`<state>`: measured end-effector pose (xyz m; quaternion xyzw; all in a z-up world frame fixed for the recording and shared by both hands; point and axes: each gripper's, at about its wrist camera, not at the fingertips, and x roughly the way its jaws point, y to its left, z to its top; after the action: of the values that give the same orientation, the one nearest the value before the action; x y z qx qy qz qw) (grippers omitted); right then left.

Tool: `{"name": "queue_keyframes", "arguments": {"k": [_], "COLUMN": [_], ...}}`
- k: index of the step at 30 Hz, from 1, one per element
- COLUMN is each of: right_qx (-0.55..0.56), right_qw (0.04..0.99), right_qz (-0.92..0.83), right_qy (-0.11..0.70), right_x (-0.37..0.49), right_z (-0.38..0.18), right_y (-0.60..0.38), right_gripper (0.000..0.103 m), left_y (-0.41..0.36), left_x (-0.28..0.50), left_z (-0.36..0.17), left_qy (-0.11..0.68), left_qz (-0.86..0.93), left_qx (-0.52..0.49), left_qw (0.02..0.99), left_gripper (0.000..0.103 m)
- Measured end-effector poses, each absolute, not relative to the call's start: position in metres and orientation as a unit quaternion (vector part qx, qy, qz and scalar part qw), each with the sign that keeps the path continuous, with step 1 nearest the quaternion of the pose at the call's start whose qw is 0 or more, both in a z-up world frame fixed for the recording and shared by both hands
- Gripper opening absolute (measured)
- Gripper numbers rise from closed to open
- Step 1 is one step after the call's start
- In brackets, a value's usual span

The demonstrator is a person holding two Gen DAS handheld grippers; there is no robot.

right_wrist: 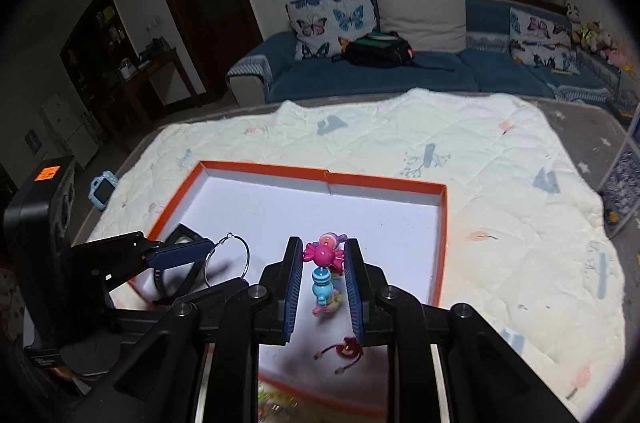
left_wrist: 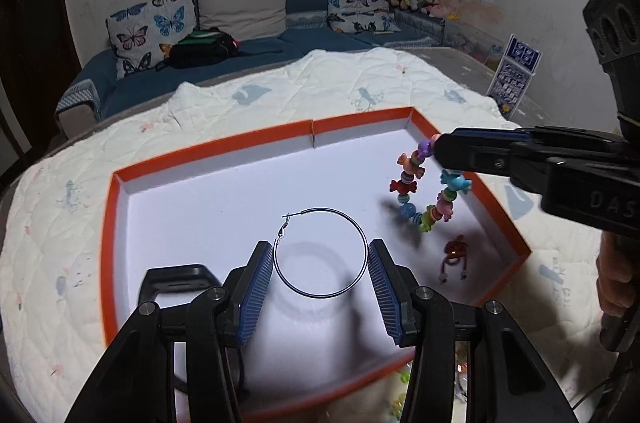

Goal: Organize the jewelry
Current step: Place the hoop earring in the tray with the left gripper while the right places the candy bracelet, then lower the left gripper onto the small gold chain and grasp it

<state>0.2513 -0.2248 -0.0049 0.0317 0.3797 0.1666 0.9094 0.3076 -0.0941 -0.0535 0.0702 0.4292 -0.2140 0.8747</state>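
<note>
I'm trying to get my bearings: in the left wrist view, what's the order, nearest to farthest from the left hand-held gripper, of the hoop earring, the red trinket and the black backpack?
1. Hoop earring: between the pads of the left hand-held gripper.
2. Red trinket: on the tray floor, to the right.
3. Black backpack: on the sofa, far behind.

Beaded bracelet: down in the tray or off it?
Off it. The beaded bracelet hangs from the right gripper above the orange tray, its shadow below.
</note>
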Motion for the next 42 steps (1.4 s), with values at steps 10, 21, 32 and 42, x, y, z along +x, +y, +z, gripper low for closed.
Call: {"name": "queue_keyframes", "arguments": {"k": [10,21,32,42], "right_qx": [0.006,-0.005,-0.006,-0.005], "right_qw": [0.903,0.901,0.907,0.908], "right_qz": [0.127,0.119,0.131,0.153], "right_qy": [0.411,0.417,0.401,0.390], "right_x": [0.268,0.267,0.228,0.174], "right_z": [-0.025,-0.027,-0.007,-0.001], "right_y": [-0.233,-0.235,-0.232,-0.224], "right_gripper": [0.024,0.034,0.035,0.044], "left_y": [-0.100,-0.102,-0.091,-0.073], "left_x": [0.330,0.333,0.300,0.242], "left_z": [-0.080,-0.084,-0.053,-0.023], "left_qy": [0.450,0.458,0.438,0.419], "left_qz": [-0.211,-0.200,-0.192,-0.187], "left_qx": [0.077,0.087,0.091,0.090], "left_qw": [0.865,0.862,0.873,0.884], "left_gripper": [0.053,0.062,0.062,0.062]}}
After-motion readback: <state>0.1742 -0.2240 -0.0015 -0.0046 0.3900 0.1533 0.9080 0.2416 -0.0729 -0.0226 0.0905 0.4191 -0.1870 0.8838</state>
